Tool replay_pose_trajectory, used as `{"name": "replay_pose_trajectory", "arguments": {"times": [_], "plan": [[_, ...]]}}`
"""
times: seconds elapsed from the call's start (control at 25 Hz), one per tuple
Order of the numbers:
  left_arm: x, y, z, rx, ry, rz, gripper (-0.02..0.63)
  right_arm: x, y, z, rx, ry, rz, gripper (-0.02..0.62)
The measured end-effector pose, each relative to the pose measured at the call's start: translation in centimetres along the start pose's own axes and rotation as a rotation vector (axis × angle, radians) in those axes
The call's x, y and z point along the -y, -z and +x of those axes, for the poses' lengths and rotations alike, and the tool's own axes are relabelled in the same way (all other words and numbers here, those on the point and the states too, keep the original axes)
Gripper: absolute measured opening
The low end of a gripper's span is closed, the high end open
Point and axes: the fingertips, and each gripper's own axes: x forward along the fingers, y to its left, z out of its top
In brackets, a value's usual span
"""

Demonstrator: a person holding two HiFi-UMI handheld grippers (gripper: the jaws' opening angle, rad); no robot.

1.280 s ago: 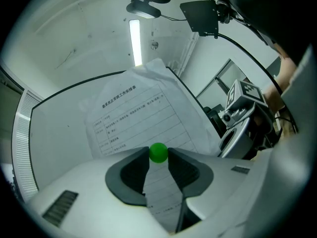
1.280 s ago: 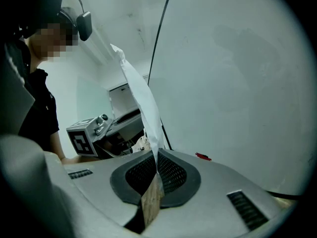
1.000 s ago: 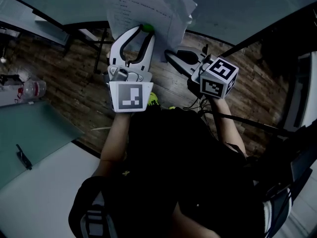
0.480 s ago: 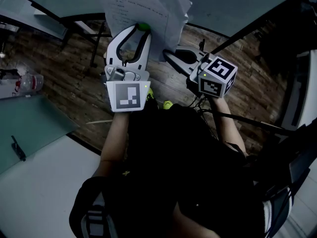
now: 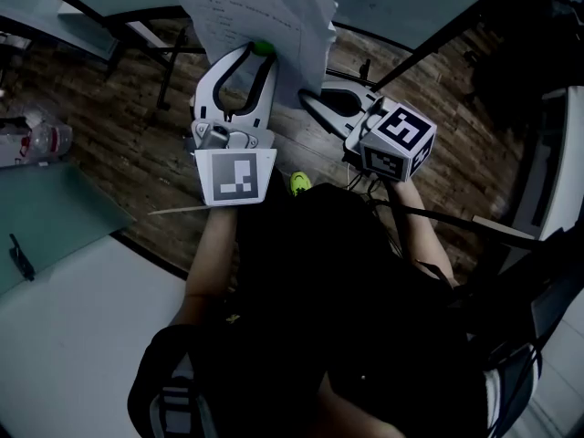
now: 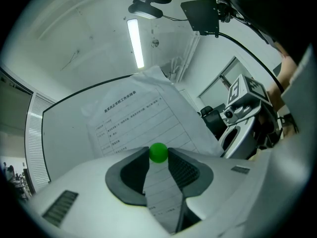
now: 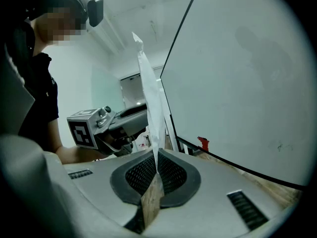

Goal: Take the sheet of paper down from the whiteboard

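Observation:
The printed sheet of paper [image 5: 255,7] hangs free of the whiteboard [image 5: 411,7], held up between my two grippers. My left gripper [image 5: 260,51] is shut on a small green ball magnet [image 5: 264,48] at its fingertips, right in front of the sheet. In the left gripper view the magnet [image 6: 158,152] sits between the pads of that gripper [image 6: 158,158], with the paper [image 6: 143,118] behind it. My right gripper [image 5: 308,99] is shut on the sheet's right edge. The right gripper view shows the paper [image 7: 151,103] edge-on, rising from that gripper [image 7: 155,165], with the whiteboard [image 7: 237,83] to the right.
A wooden floor [image 5: 119,135] lies below, crossed by the whiteboard stand's dark legs [image 5: 173,62]. A greenish glass tabletop [image 5: 46,217] and a white table [image 5: 73,336] fill the lower left. A plastic bottle [image 5: 36,140] lies at the left edge. A small red piece [image 7: 203,144] sits on the board's lower frame.
Both grippers have travelled together with the paper and the magnet; the floor, bottle and tables have slid leftward in the head view. Neither grip has changed.

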Motion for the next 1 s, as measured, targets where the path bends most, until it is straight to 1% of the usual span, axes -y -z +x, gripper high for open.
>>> {"name": "replay_pose_trajectory", "arguments": {"times": [0.16, 0.48, 1.0], "plan": [[0.04, 0.38, 0.36, -0.016, 0.005, -0.014, 0.136, 0.26, 0.25, 0.23, -0.014, -0.009, 0.017, 0.017], [0.03, 0.68, 0.03, -0.040, 0.002, -0.012, 0.135, -0.09, 0.47, 0.39, -0.025, -0.025, 0.022, 0.017], [0.00, 0.19, -0.17, -0.027, 0.007, -0.005, 0.137, -0.22, 0.10, 0.31, -0.005, -0.025, 0.017, 0.017]]}}
